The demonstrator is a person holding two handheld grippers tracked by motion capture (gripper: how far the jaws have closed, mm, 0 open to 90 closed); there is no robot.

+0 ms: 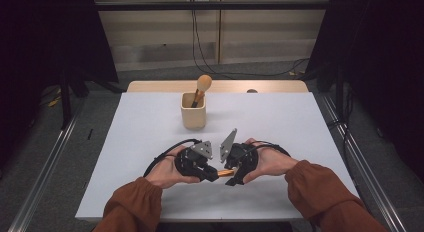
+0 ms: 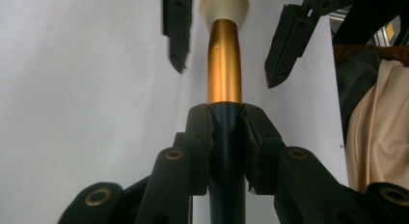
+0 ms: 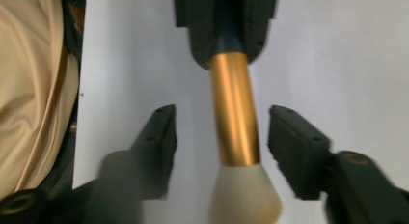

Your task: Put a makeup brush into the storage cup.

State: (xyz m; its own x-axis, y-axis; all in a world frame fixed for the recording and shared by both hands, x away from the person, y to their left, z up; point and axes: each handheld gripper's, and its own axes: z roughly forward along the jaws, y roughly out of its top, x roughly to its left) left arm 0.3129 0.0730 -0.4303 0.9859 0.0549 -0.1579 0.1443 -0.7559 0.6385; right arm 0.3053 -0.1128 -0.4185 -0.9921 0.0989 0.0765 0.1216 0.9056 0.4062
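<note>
Left gripper [image 2: 224,119]: jaws clamped on the dark navy handle of a makeup brush [image 2: 224,64], pads pressing it from both sides, right where the handle meets the gold ferrule. Right gripper [image 3: 222,132]: jaws apart, one on each side of the ferrule, not touching it. No earlier look to compare.

Brush: held above the white table [image 1: 150,122], near its front edge, between the two hands. Long axis runs roughly level, across the table from the person's left to right. Handle end sits in the left gripper [image 1: 207,173]; the cream bristle head points toward the right gripper [image 1: 234,176] and lies down between its open jaws in the right gripper view.

Farther out: a pale wooden cup [image 1: 193,112] stands upright behind the grippers, toward the table's far side, well apart from them. In it, a wooden spoon [image 1: 202,86], bowl end up, leaning to the right, with a second dark handle beside it; what that is I cannot tell.
</note>
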